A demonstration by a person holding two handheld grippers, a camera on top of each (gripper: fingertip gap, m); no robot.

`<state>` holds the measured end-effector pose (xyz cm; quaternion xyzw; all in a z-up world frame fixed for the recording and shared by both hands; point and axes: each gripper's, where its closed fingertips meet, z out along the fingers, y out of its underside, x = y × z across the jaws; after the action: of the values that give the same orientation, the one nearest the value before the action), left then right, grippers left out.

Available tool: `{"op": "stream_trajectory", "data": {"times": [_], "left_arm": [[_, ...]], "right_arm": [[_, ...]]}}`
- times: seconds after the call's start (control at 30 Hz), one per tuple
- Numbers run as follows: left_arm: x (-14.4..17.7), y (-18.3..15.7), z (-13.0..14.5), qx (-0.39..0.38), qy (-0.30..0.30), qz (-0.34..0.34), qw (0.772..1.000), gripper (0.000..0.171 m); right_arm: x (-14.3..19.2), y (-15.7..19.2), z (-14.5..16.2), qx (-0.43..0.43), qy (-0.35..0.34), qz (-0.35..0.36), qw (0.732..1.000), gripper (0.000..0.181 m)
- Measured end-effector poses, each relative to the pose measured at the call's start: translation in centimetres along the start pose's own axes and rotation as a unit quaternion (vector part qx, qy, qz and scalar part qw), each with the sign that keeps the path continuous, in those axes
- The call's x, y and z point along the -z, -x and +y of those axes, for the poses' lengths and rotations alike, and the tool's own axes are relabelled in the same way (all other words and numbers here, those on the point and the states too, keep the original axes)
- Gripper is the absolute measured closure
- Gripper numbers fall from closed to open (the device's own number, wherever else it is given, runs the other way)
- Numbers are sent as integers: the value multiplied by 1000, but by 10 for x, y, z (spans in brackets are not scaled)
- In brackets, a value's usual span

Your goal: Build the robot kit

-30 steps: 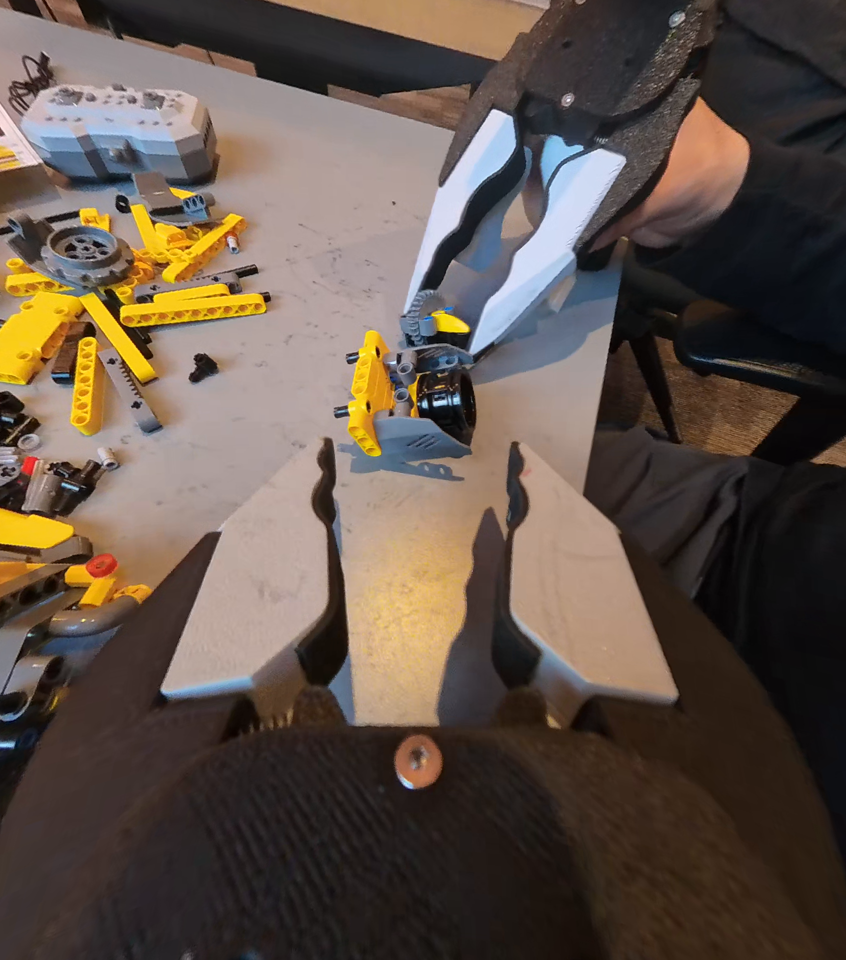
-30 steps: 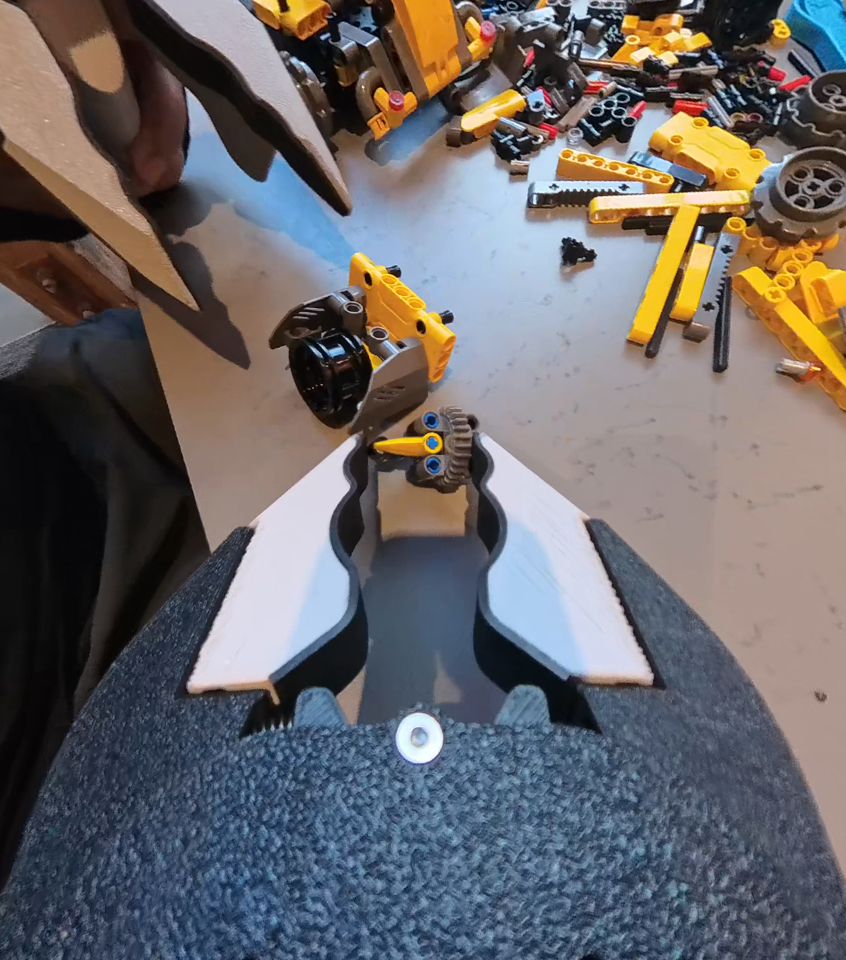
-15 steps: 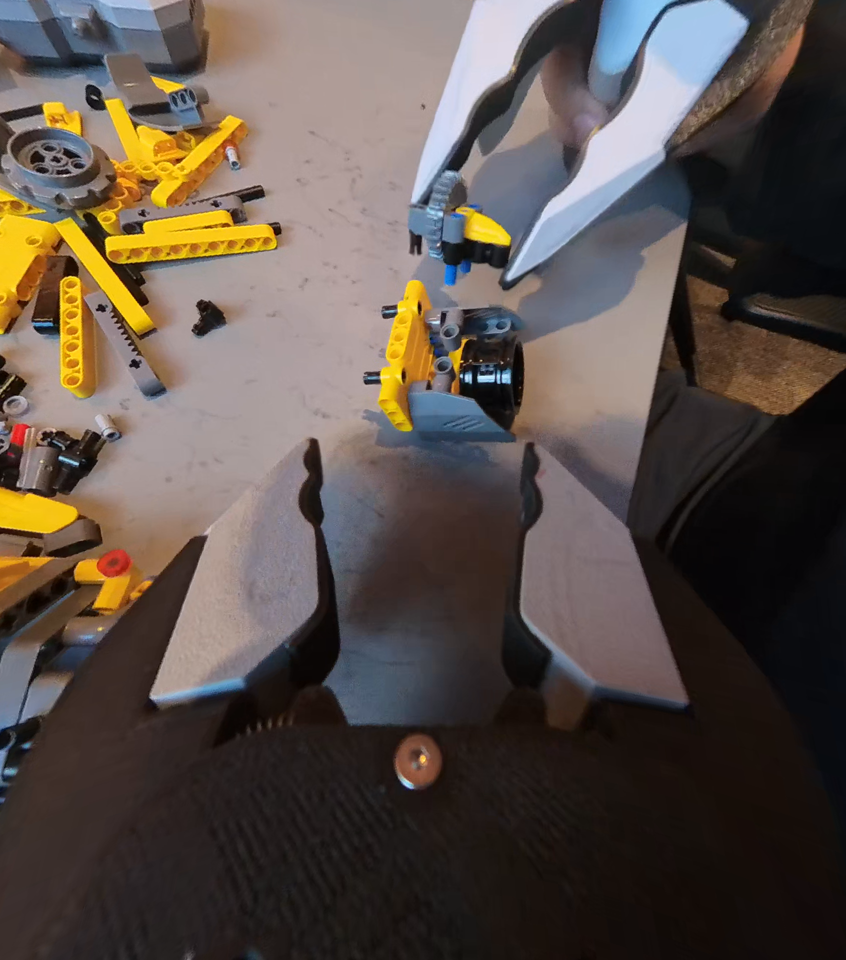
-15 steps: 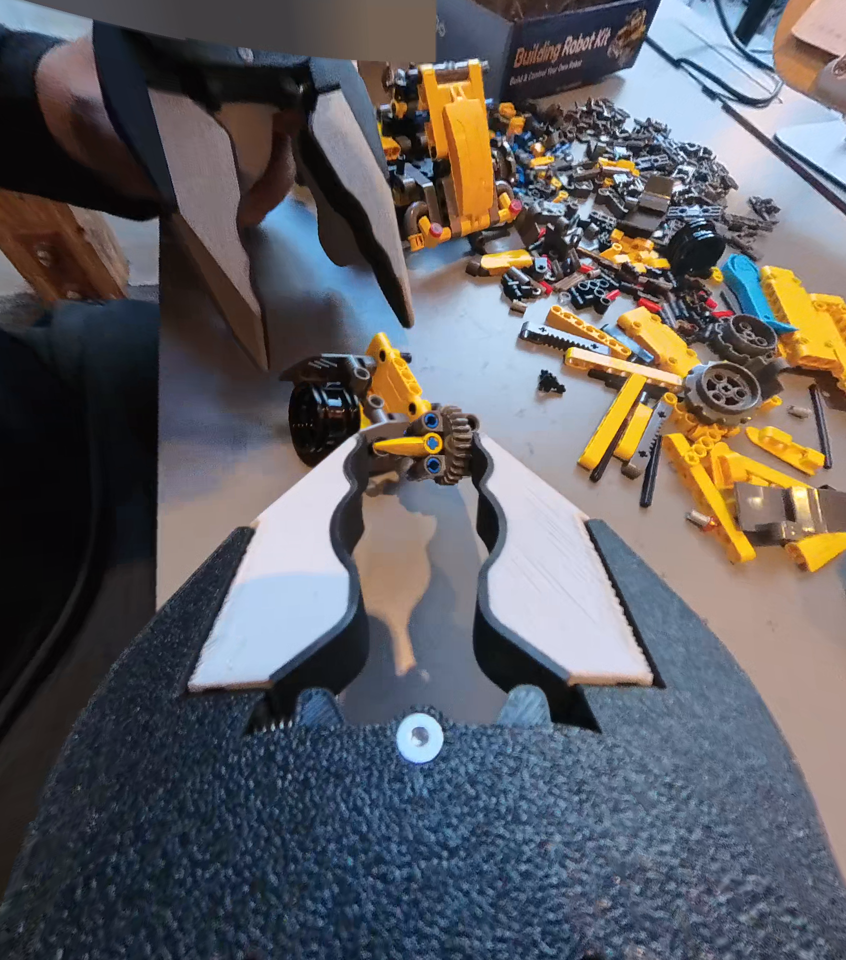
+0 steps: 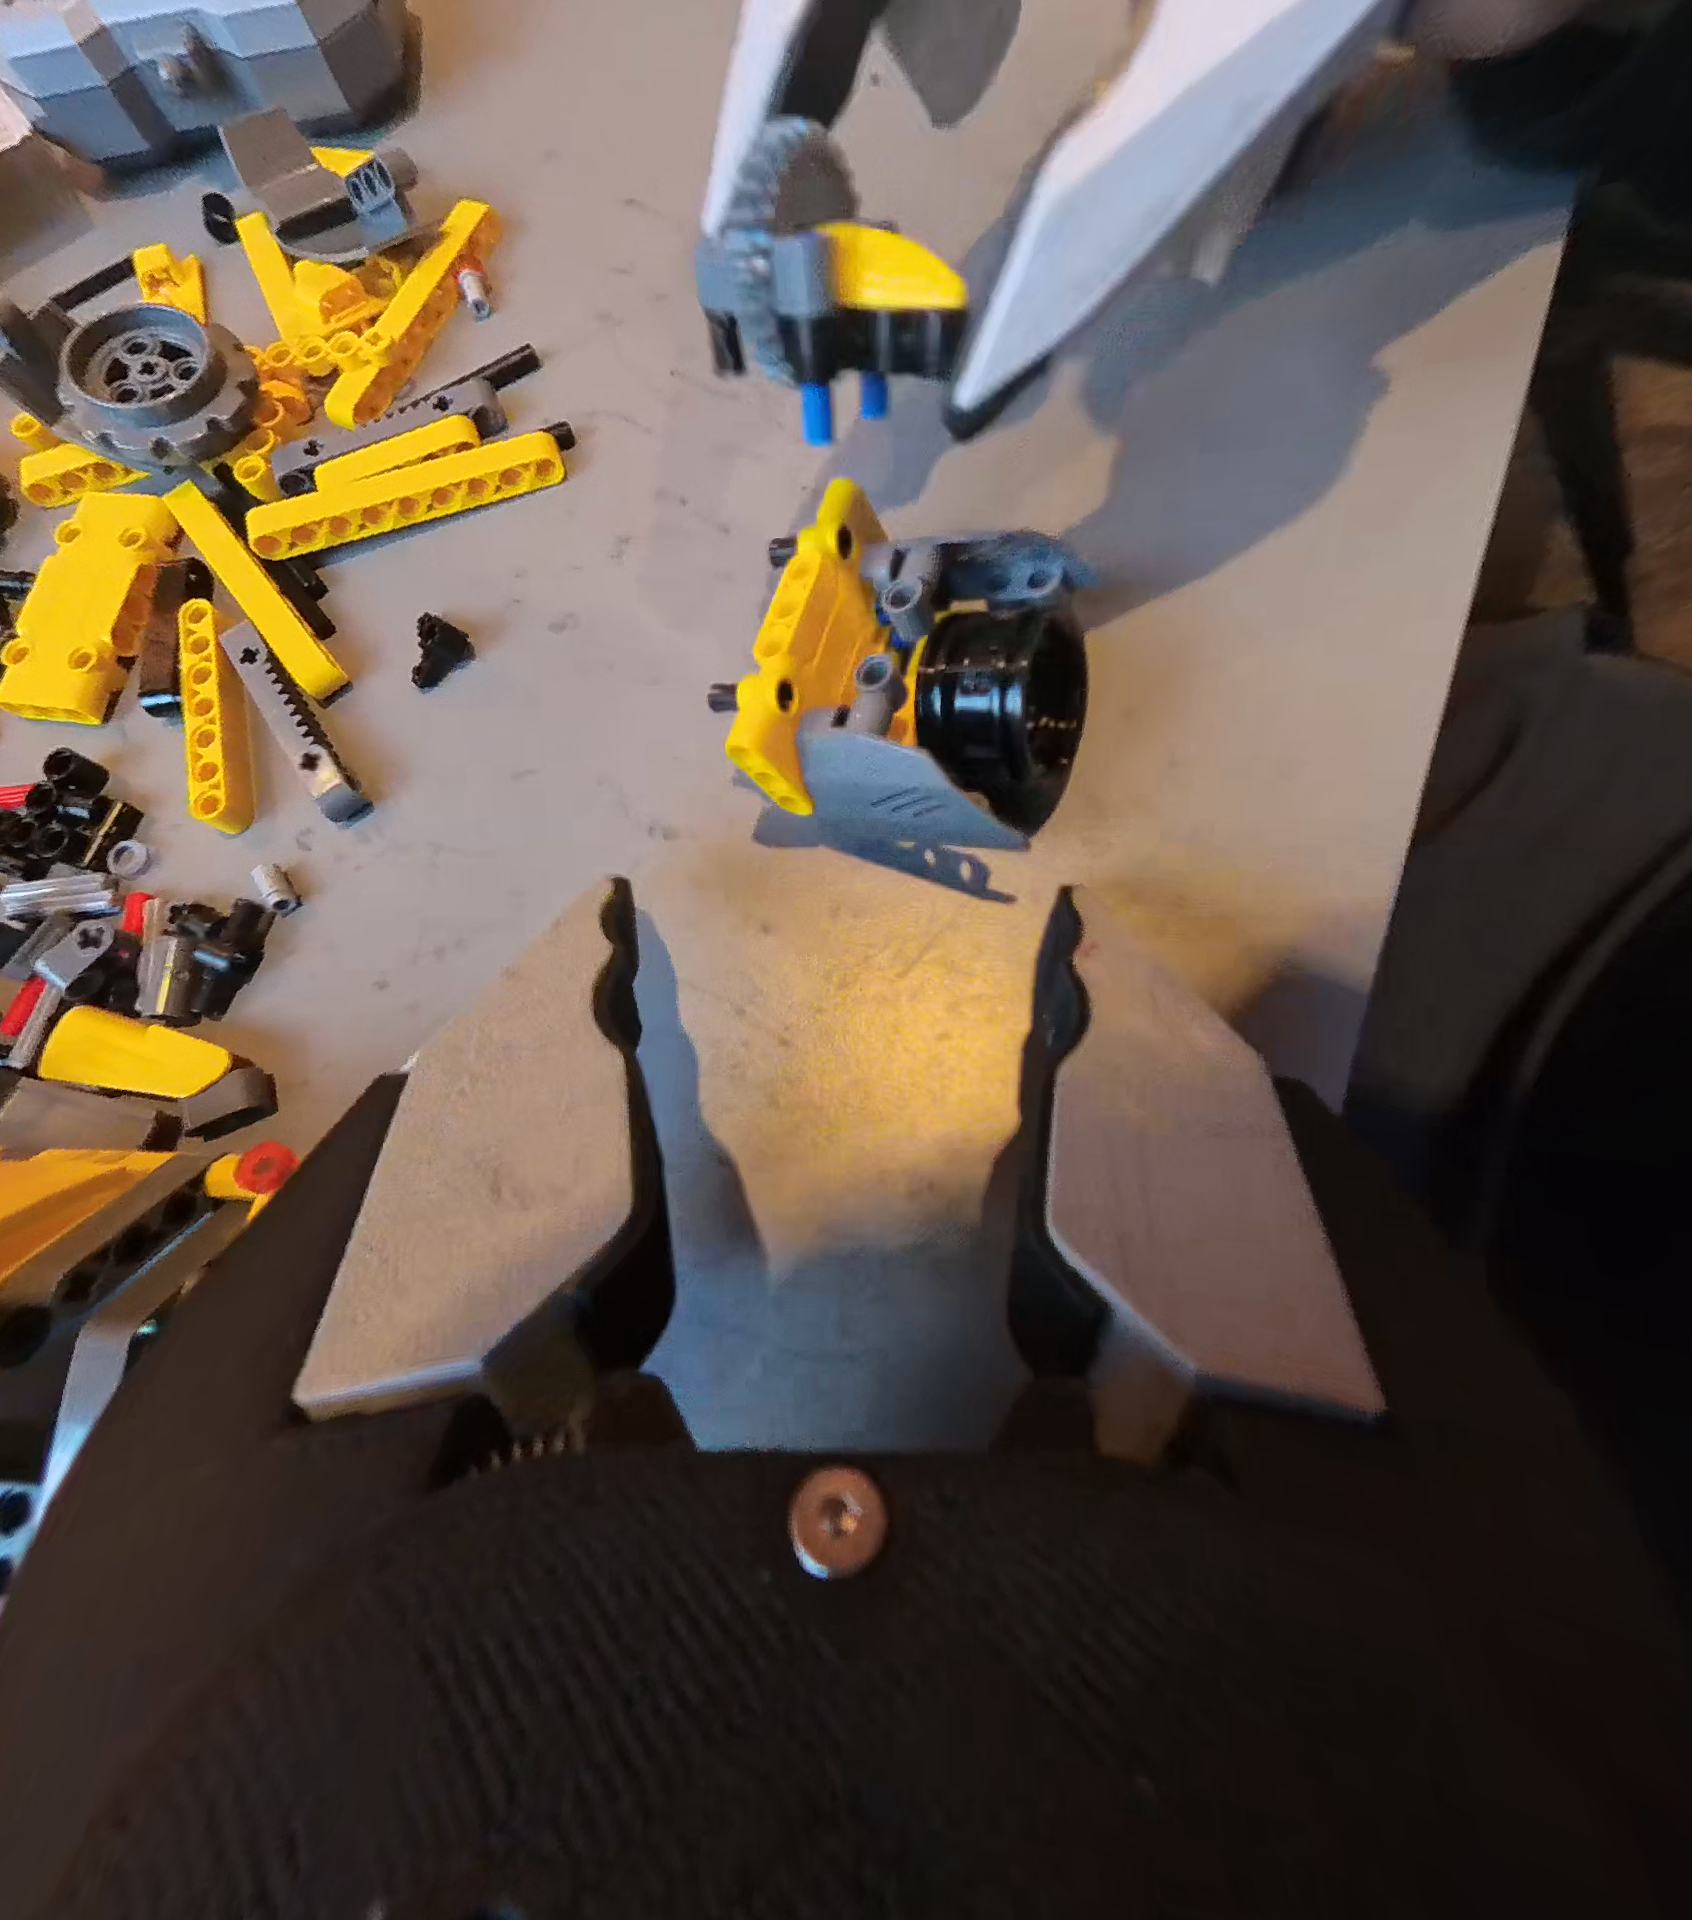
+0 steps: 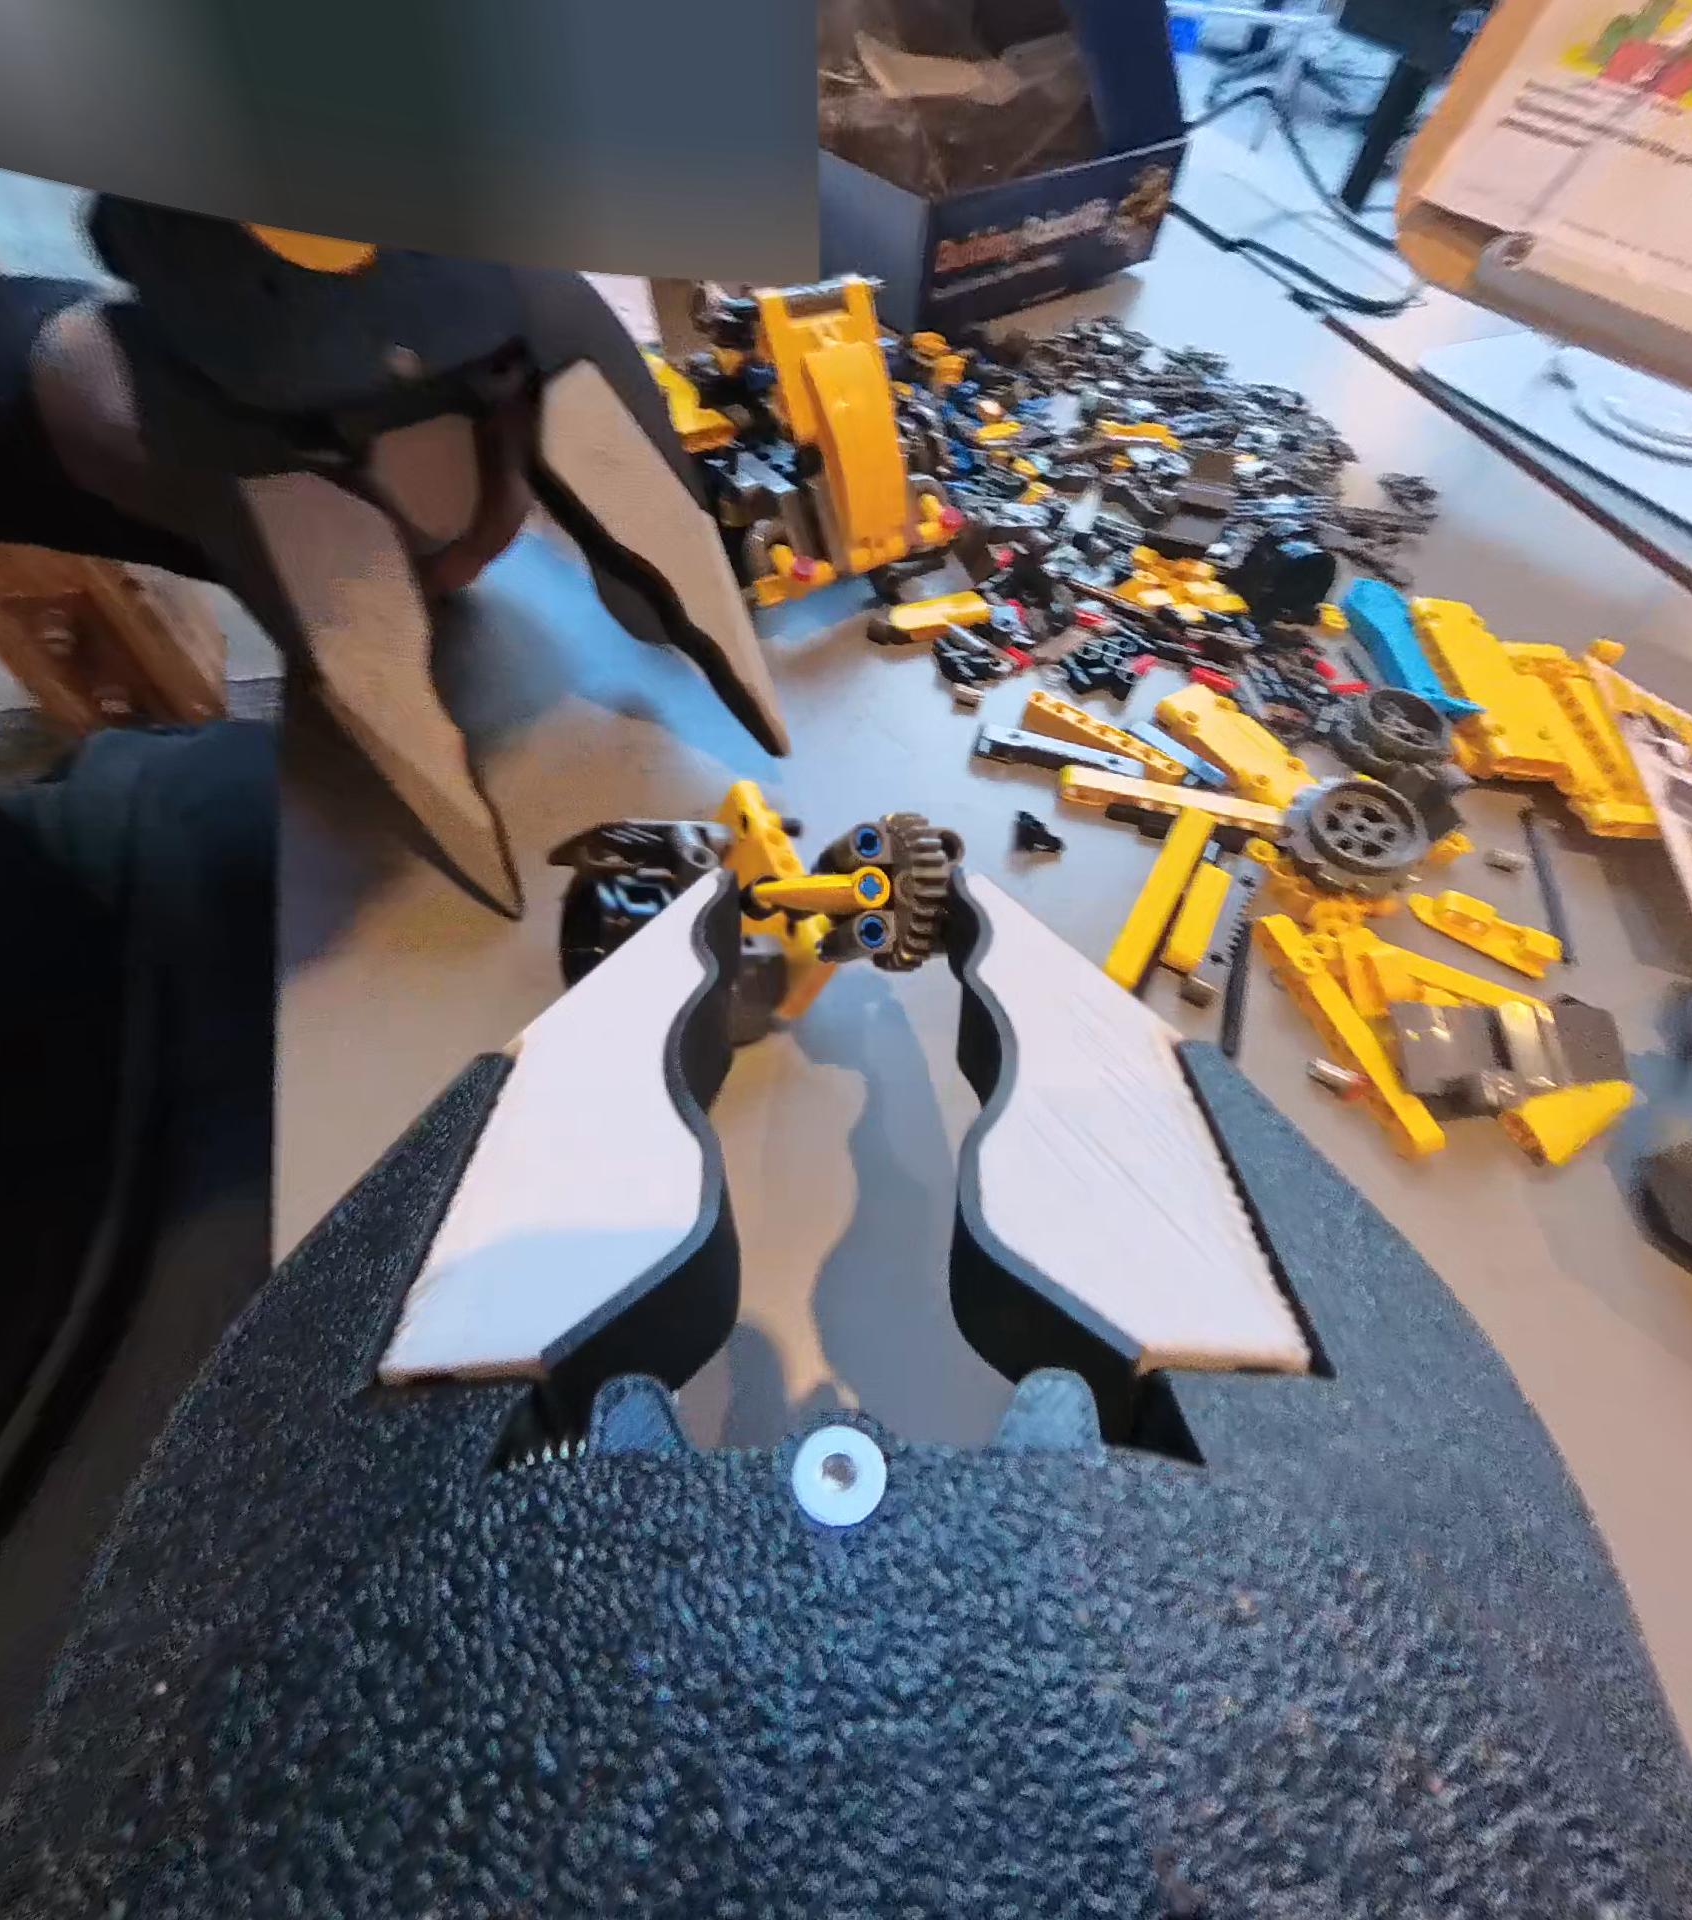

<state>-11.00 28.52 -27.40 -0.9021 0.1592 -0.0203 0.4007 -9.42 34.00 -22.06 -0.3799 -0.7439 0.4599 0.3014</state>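
My right gripper [image 6: 837,894] is shut on a small gear piece [image 6: 873,894]: a dark grey gear, a yellow curved part and blue pins. It holds the piece in the air above the grey table [image 5: 1237,727]; the right gripper [image 5: 842,312] and the gear piece [image 5: 826,281] also show in the left wrist view. A small yellow, grey and black wheel assembly [image 5: 904,686] lies on the table just below it, also in the right wrist view [image 6: 754,831]. My left gripper [image 5: 837,914] is open and empty, just short of the assembly; it also shows in the right wrist view [image 6: 644,821].
Loose yellow beams [image 5: 385,499], a grey wheel hub [image 5: 151,379] and a grey battery box [image 5: 187,62] lie to the left. A part-built yellow model [image 6: 821,436] and a dark box [image 6: 1029,208] stand behind. The table edge [image 5: 1444,727] runs right of the assembly, next to a person's legs. From either gripper's tips it is about 15 cm to the grey wheel hub [image 5: 151,379]. Look for it in the right wrist view [image 6: 1354,824] too.
My right gripper has lifted the gear piece up off the table and away from the wheel assembly. My left gripper has stayed open and shifted a little nearer the assembly.
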Motion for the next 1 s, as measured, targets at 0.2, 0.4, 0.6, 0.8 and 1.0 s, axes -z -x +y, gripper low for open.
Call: {"op": "stream_trajectory", "data": {"times": [0.2, 0.4, 0.6, 0.8, 1.0], "left_arm": [[2, 0, -2, -20, -6, -29, 999, 90], [3, 1, -3, -33, -11, -48, 998, 90], [5, 5, -3, -29, -11, -66, 997, 84], [48, 13, -39, -38, -144, -113, 982, 88], [70, 11, -56, -131, -274, -198, 932, 113]], "right_arm": [[6, -4, 0, 6, -17, 17, 1000, 142], [9, -3, -3, 0, -36, 7, 999, 142], [11, -6, -4, -3, -42, 16, 999, 142], [14, -7, -7, -14, -54, 11, 998, 142], [16, -4, -9, -15, -63, -3, 998, 142]]}}
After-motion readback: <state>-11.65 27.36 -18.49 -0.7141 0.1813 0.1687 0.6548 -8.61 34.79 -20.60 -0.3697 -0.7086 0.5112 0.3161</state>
